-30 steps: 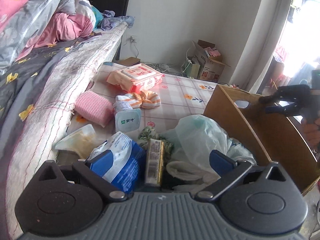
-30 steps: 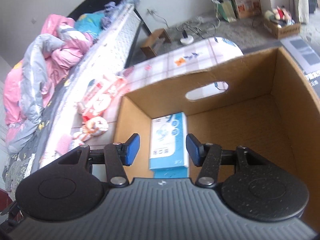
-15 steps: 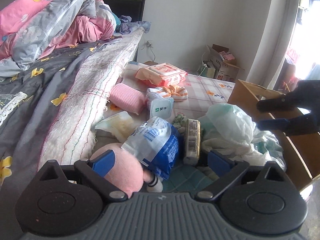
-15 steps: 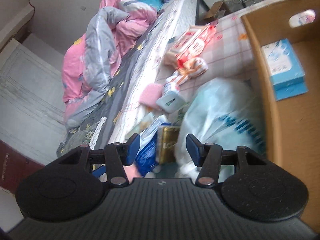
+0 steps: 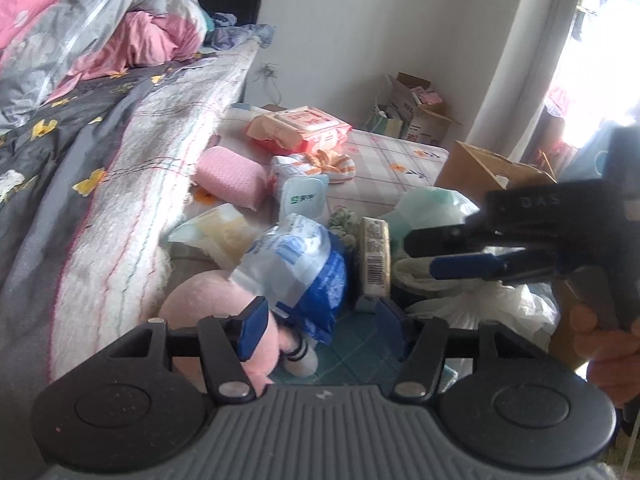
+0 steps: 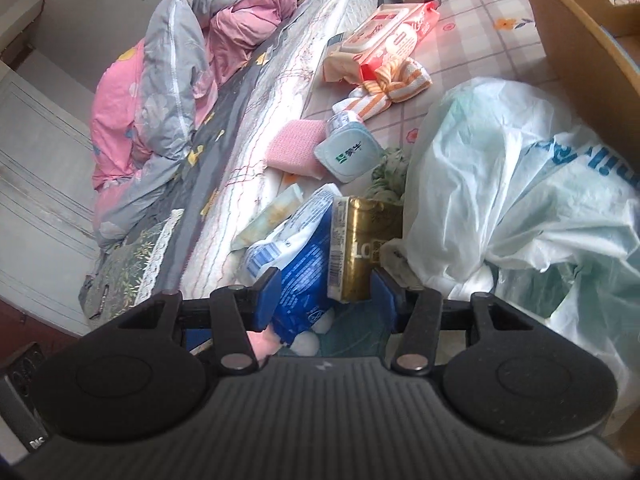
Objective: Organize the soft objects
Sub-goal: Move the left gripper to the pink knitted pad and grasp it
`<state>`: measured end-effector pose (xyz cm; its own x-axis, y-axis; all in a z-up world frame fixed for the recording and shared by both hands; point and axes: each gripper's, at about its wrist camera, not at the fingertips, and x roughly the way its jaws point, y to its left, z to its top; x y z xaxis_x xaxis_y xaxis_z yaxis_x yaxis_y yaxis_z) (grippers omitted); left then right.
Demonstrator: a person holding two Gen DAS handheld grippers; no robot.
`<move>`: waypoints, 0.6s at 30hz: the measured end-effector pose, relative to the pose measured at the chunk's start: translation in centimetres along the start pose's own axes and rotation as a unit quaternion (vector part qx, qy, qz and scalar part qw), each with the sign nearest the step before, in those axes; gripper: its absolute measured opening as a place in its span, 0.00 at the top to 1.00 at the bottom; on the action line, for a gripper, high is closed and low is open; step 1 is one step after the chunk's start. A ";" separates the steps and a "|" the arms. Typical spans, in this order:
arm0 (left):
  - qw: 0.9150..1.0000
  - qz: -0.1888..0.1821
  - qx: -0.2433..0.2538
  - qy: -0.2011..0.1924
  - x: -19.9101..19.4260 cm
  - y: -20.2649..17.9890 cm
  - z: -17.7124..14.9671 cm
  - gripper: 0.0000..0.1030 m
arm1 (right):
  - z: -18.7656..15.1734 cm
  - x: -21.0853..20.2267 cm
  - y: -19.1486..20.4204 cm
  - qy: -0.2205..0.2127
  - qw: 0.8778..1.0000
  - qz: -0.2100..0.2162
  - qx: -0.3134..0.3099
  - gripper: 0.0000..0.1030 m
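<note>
A pile of soft things lies on a checked mat beside the bed. My left gripper (image 5: pixel 323 320) hangs low over a pink plush toy (image 5: pixel 200 304) and a blue-and-white packet (image 5: pixel 296 264). Its jaws are closing, with the packet's lower corner and the toy's feet between them; the pads do not press on either. My right gripper (image 6: pixel 326 300), held in a hand, stands open just above the blue-and-white packet (image 6: pixel 296 264) and a gold packet (image 6: pixel 366 248), gripping nothing. It also shows as the right gripper (image 5: pixel 424 254) at the right of the left wrist view.
A crumpled plastic bag (image 6: pixel 500 184) fills the right of the pile, with a cardboard box (image 6: pixel 580 32) behind it. Further back lie a pink sponge (image 6: pixel 296 146), a white-green pouch (image 6: pixel 348 154), an orange striped cloth (image 6: pixel 394 80) and a wipes pack (image 6: pixel 388 36). The bed (image 5: pixel 120 140) bounds the left.
The left jaws have narrowed from wide open and the gripper has drawn closer to the plush toy. The right gripper has swung from the cardboard box to the pile, close to the left one.
</note>
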<state>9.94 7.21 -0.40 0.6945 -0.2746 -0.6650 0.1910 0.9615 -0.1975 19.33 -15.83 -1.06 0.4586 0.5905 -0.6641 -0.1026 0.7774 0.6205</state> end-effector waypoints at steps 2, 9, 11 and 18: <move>1.000 -0.018 0.017 0.001 1.0 -1.1 0.2 0.53 | 0.7 0.4 0.0 -0.003 1.000 -0.013 -0.009 0.52; 0.999 -0.038 0.017 0.011 3.5 -1.5 1.2 0.65 | 2.4 1.0 1.2 -0.007 0.999 -0.031 -0.040 0.52; 0.999 -0.032 0.017 0.006 3.4 -1.1 1.8 0.65 | 3.0 0.7 1.5 -0.012 0.998 -0.032 -0.051 0.52; 0.998 0.043 -0.026 0.022 5.2 1.8 6.5 0.65 | 8.6 2.3 2.7 0.007 0.997 -0.014 -0.075 0.52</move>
<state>18.42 7.56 0.44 0.6752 -0.1927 -0.7120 0.0948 0.9799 -0.1753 27.66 -14.28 2.67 0.4515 0.5709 -0.6858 -0.2219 0.8162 0.5334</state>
